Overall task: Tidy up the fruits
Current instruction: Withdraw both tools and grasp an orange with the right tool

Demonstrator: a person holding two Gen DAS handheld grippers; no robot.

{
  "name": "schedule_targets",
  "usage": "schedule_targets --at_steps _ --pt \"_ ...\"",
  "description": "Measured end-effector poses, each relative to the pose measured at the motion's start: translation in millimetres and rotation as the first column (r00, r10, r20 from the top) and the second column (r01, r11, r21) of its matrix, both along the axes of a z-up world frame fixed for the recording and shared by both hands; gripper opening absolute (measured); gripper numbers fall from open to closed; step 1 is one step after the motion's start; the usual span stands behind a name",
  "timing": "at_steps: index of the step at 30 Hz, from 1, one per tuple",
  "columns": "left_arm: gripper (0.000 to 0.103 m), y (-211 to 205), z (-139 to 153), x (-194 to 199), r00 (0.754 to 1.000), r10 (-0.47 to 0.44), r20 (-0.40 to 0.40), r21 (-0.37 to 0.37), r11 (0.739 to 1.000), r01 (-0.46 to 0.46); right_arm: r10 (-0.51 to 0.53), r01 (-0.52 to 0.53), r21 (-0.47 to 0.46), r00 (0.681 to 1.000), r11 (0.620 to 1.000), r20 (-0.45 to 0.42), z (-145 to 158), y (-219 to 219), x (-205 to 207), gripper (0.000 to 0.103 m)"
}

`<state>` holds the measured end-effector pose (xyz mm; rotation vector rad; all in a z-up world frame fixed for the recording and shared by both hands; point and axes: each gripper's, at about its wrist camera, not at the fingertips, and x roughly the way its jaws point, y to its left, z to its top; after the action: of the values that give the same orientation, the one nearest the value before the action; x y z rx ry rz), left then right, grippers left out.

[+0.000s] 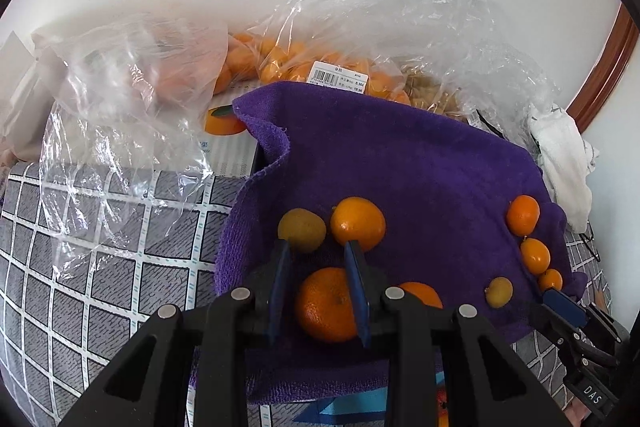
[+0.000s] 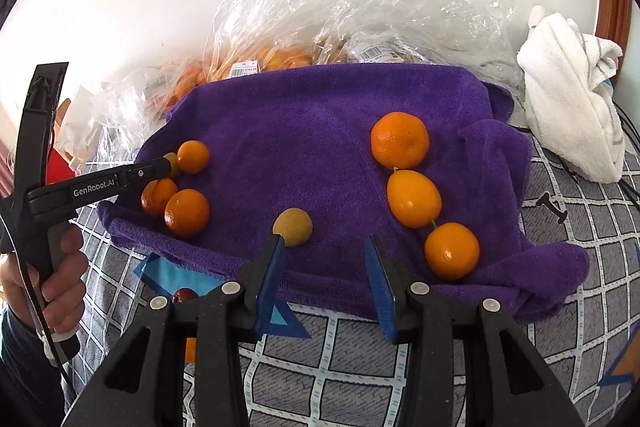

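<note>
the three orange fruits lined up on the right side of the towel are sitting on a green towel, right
Not quite. The three orange fruits do sit in a line on the right side, but the towel is purple, not green. The right wrist view shows this clearly.

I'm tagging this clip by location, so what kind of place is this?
Probably a home, maybe a bed or sofa by a wall rather than a kitchen. Fruit lies on a purple towel spread over a grey checked cover, with clear shopping bags of fruit behind and a white cloth bundled alongside.
</note>
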<state>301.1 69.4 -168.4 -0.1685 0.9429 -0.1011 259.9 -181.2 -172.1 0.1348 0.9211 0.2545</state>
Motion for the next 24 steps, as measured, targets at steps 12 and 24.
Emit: schedule_targets --at_steps 12,24 --pt "0.035 26 24 -58 0.999 0.014 0.052 -0.014 1.000 -0.014 -0.049 0.052 -0.062 0.997 0.997 0.053 18 14 -41 0.039" --pt "0.035 76 6 -113 0.997 0.077 0.017 -0.013 0.997 -0.077 0.121 -0.121 -0.019 0.993 0.993 0.008 -1 77 -72 0.036"
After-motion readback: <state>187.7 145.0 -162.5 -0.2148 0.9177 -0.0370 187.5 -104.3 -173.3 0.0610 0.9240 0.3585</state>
